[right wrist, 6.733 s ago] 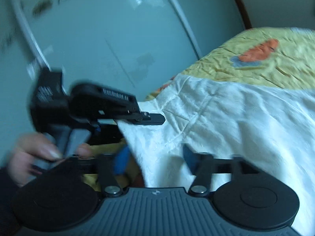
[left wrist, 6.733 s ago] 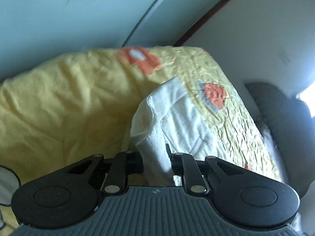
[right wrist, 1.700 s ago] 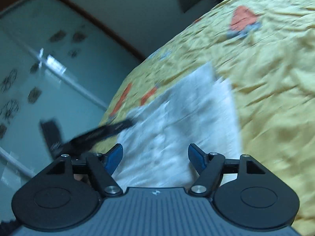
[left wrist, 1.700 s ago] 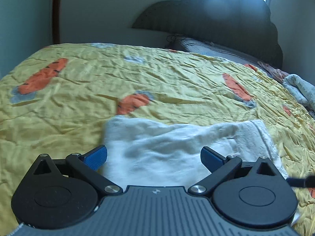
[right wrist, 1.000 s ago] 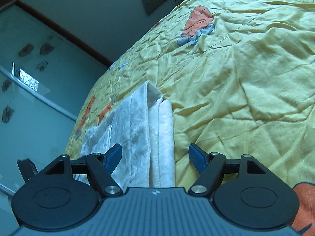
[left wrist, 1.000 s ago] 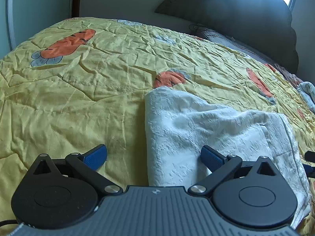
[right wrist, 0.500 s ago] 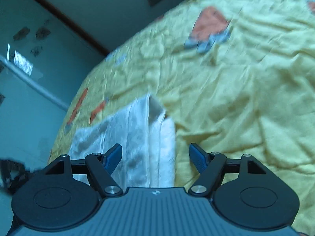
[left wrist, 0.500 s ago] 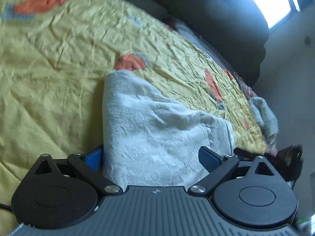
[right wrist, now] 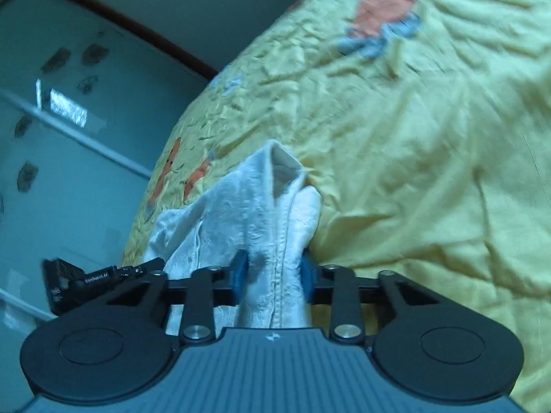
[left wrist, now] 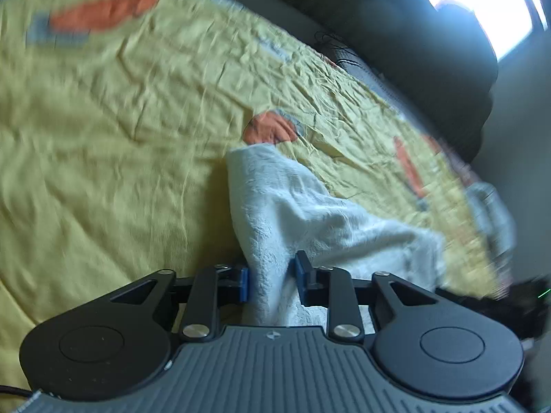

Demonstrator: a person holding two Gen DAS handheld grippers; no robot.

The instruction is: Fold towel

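currently my left tool [left wrist: 272,280] is pinching the near edge of the white towel [left wrist: 310,220]; its blue pads [left wrist: 243,284] press into the fabric from both sides. my right tool [right wrist: 272,280] is likewise pinching the towel [right wrist: 261,213] at its other end, where a stitched hem runs down between the pads [right wrist: 238,275] and the cloth shows at least two layers.

towel position: it lies on the bed, on a wrinkled yellow bedspread [left wrist: 103,144] printed with orange and grey-blue motifs. from the left wrist view it extends away from the tool toward an orange motif [left wrist: 270,130], with its far corner just beside that motif, and it rises in a ridge toward the right. from the right wrist view the far end stands up in an open fold, and the bedspread [right wrist: 430,172] fills the area to the right.

surroundings: a dark headboard [left wrist: 413,34] stands at the far end of the bed under a bright window. the left tool's body [right wrist: 89,282] shows at the left of the right wrist view, in front of a pale green panelled wall [right wrist: 69,137]. both views are partly motion-blurred.
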